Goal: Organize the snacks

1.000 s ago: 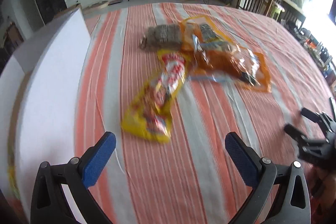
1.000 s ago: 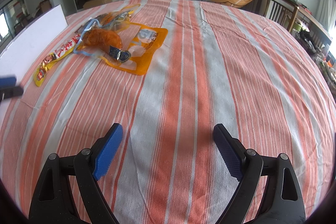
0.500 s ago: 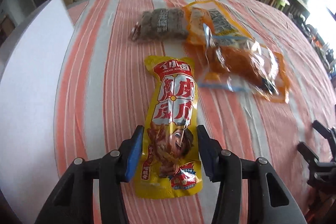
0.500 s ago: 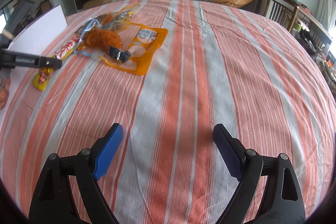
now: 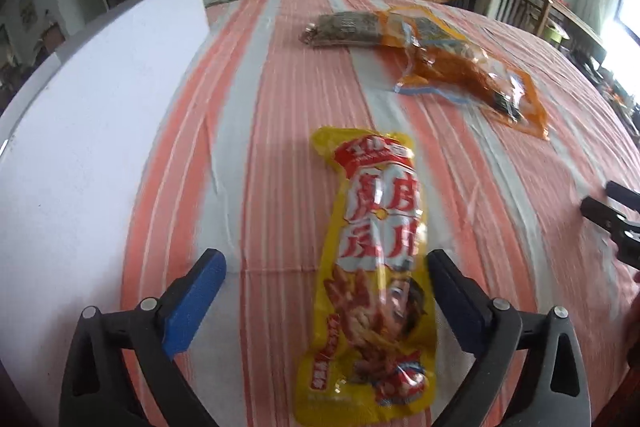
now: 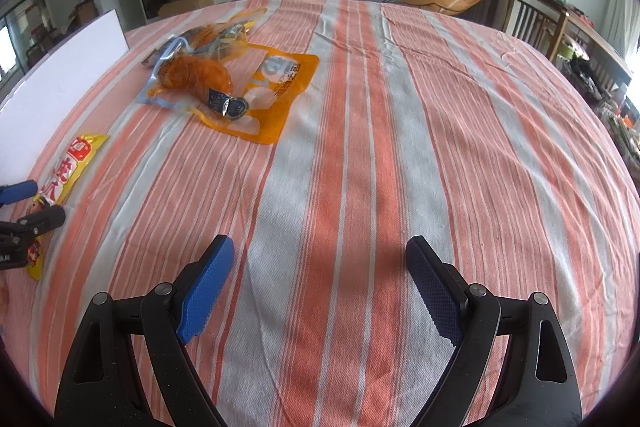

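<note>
Left wrist view: left gripper (image 5: 326, 303) has its jaws spread wide, gripping nothing; the yellow snack packet (image 5: 374, 279) lies lengthwise between the fingers, closer to the right one.
Yellow snack packet, position: flat on the striped tablecloth (image 5: 256, 155), just right of the white box (image 5: 92, 163); its far end points toward the other snacks. Contact with the right finger cannot be told (motion blur).
Other snacks: orange pouch (image 5: 476, 75) lies well beyond the yellow snack packet and to its right; dark grey packet (image 5: 344, 29) sits beyond that, touching the pouch's far end.
Right wrist view: right gripper (image 6: 320, 291) is also spread wide with nothing in it, over bare cloth well right of the yellow snack packet (image 6: 60, 183); nothing lies between its fingers.
Step in hand (judgement): the pick of the first snack; the left tool brackets the packet but is not closed on it.
Next move calls for: centring the fingers across the packet's width, lowering to the cloth, then closing (thin, slippery film, so pinch the filled middle rather than the flat seal), then carrying it to the white box.
Risk: the film may slide or fold instead of lifting.
</note>
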The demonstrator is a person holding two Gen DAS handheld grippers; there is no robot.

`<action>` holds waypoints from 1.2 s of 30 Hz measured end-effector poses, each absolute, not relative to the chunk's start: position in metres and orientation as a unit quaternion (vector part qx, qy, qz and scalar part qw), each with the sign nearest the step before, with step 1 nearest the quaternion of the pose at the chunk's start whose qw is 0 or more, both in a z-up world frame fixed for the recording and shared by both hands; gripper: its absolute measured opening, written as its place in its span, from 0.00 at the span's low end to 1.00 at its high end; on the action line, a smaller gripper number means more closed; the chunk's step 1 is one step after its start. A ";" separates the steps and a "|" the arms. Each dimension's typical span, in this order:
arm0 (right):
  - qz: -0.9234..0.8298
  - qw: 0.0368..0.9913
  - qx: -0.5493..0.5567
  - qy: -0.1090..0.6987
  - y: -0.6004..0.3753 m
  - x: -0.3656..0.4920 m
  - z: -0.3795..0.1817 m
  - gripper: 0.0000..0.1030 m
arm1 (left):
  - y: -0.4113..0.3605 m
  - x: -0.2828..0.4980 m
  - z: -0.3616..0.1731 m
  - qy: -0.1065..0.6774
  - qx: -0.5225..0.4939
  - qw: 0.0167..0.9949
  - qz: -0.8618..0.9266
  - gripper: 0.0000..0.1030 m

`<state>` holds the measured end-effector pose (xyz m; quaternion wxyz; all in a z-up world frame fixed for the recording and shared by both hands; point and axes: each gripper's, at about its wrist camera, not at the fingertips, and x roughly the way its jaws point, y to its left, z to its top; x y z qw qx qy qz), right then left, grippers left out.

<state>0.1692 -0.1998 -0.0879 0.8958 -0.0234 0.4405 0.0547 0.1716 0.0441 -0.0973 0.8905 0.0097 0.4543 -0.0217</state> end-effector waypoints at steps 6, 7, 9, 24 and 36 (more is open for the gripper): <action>0.054 0.896 -0.024 0.441 -0.200 0.169 -0.089 0.87 | 0.044 0.172 -0.099 0.445 0.007 0.895 -0.022 1.00; 0.054 0.896 -0.024 0.441 -0.200 0.169 -0.088 0.87 | 0.044 0.172 -0.099 0.445 0.008 0.895 -0.021 1.00; 0.055 0.896 -0.023 0.441 -0.200 0.169 -0.088 0.87 | 0.044 0.172 -0.099 0.445 0.007 0.895 -0.021 1.00; 0.055 0.896 -0.024 0.441 -0.200 0.169 -0.088 0.87 | 0.044 0.172 -0.099 0.445 0.007 0.895 -0.021 1.00; 0.055 0.896 -0.024 0.441 -0.200 0.169 -0.088 0.88 | 0.044 0.173 -0.099 0.445 0.007 0.895 -0.021 1.00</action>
